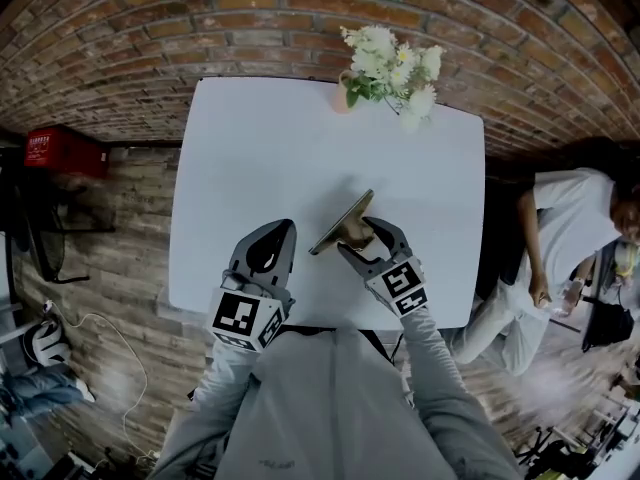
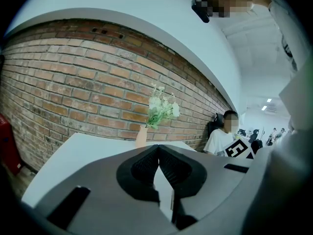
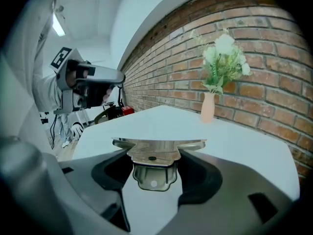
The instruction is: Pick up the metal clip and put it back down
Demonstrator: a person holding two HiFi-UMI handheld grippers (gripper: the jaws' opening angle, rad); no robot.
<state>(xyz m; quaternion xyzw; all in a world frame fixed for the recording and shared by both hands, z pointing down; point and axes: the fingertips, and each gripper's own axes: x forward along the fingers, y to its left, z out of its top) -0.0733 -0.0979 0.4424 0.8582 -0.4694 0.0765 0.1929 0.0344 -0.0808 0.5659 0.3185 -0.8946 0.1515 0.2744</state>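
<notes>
The metal clip [image 1: 342, 224] is a shiny steel piece with a wide flat lip and a narrow handle. It sits between the jaws of my right gripper [image 1: 363, 239], which is shut on its handle over the white table [image 1: 260, 148] near the front middle. In the right gripper view the clip [image 3: 157, 153] spans the gap of the right gripper [image 3: 155, 169], lip forward and level. Whether it touches the tabletop I cannot tell. My left gripper [image 1: 281, 228] hangs just left of it, shut and holding nothing; in its own view the pads of the left gripper [image 2: 158, 150] meet.
A small vase of white flowers [image 1: 388, 68] stands at the table's far edge against the brick wall. A person in a white shirt [image 1: 560, 228] stands off the table's right side. A red box [image 1: 60, 150] lies on the floor at left.
</notes>
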